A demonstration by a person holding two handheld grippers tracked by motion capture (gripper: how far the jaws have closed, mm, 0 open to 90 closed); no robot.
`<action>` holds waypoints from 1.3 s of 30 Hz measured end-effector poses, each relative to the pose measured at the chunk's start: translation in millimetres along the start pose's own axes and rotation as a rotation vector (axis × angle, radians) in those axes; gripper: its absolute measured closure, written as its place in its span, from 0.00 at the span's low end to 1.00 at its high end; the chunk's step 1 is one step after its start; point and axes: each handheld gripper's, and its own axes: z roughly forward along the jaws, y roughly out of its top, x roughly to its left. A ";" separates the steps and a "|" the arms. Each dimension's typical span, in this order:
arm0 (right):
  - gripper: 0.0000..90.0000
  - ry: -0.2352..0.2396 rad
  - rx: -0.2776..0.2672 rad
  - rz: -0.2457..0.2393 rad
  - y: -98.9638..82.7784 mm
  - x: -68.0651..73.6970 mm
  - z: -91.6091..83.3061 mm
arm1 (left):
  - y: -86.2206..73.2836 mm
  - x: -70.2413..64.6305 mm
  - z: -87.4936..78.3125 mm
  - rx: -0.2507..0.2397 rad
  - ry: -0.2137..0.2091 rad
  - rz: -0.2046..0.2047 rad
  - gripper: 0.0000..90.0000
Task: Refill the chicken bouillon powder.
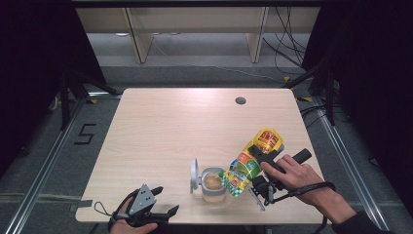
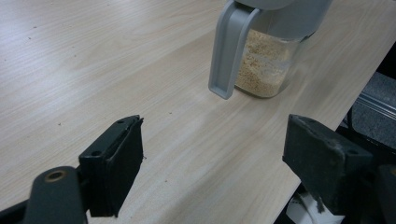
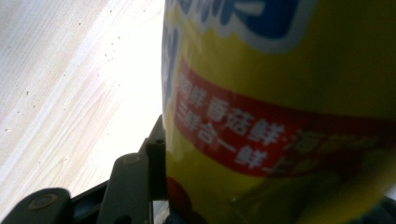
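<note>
Yellow foil refill pouch (image 1: 251,158) with red and green print tilting mouth-down over small clear plastic jar (image 1: 213,185), grey flip lid (image 1: 195,175) standing open, tan granules inside; both sitting near-right on table. Right gripper (image 1: 257,168) clamping pouch mid-body, jaws roughly half closed. Left gripper (image 1: 155,205) resting near-left, jaws spread wide, holding nothing. Risk: unsteadied jar tipping if pouch nudges it; granules overshooting narrow mouth. Pale wood-grain tabletop (image 1: 170,126), grey floor, dark surroundings.
</note>
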 end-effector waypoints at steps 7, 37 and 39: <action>0.61 -0.003 -0.002 0.005 0.2 0.2 0.3 | 0.0 0.1 0.1 0.000 0.000 0.000 0.22; 0.61 0.001 0.008 0.014 -0.9 1.0 -1.7 | -0.3 -1.3 -0.1 -0.013 -0.002 -0.029 0.22; 0.61 0.002 0.007 0.014 -0.6 1.2 -1.6 | -0.2 -1.3 -0.2 -0.013 -0.003 -0.032 0.22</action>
